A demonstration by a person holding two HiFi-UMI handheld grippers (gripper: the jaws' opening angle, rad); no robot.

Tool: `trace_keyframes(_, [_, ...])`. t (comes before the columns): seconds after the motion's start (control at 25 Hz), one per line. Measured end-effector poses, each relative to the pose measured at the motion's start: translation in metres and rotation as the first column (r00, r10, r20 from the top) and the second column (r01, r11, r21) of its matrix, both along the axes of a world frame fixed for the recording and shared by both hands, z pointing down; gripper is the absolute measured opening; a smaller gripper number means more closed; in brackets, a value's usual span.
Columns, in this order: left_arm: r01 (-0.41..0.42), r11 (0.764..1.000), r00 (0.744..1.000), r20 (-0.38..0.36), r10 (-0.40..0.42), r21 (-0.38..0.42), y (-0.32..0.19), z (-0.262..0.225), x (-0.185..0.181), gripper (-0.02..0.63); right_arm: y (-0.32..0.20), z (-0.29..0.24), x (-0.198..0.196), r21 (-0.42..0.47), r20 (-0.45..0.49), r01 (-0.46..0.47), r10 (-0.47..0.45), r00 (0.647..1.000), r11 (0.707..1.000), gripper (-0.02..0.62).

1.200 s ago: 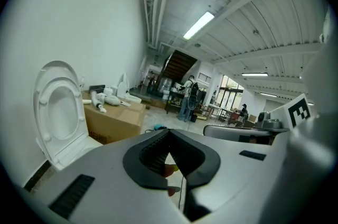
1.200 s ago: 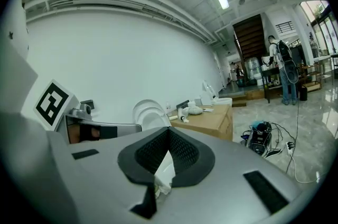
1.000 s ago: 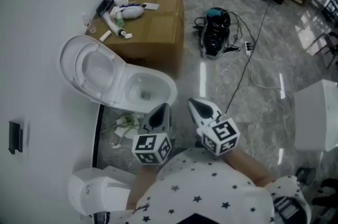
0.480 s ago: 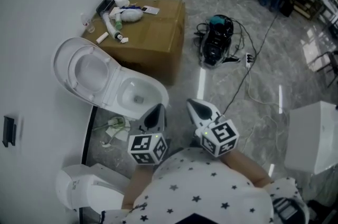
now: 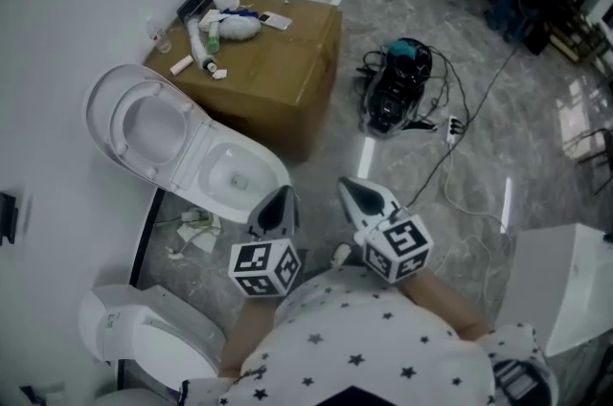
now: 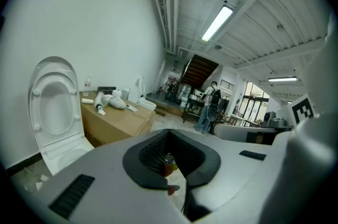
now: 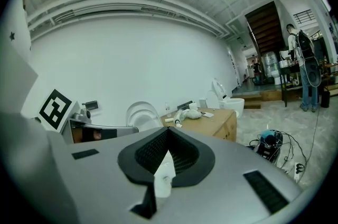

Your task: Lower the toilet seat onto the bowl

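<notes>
Jaws closed, toilet seat (image 5: pixel 113 112) upright, well apart

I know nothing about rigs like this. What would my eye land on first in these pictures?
First, the white toilet by the wall on the left, its seat standing upright above the open bowl. Low in the middle, in front of the person, the left claw and right claw sit side by side, both shut and empty, each carrying a black-and-white marker cube. Beside the toilet stands a big cardboard box with small items on top.
</notes>
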State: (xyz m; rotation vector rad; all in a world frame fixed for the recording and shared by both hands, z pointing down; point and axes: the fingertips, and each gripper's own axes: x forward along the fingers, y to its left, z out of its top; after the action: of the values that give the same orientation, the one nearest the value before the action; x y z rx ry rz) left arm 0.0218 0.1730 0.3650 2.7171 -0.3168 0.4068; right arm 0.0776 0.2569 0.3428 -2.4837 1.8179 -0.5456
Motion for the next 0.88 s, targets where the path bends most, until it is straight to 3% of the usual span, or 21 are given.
trace_keyframes(0.44, [0.047, 0.999, 0.999, 0.024, -0.047, -0.01, 0.015, 0.012, 0.034, -0.002, 0.016, 0.011, 0.035, 0.003, 0.018, 0.036, -0.036, 0.999, 0.999, 0.006])
trace_keyframes(0.88, [0.181, 0.983, 0.983, 0.034, -0.18, -0.029, -0.024, 0.018, 0.019, -0.002, -0.006, 0.023, 0.046, -0.012, 0.051, 0.058, -0.057, 0.997, 0.998, 0.006])
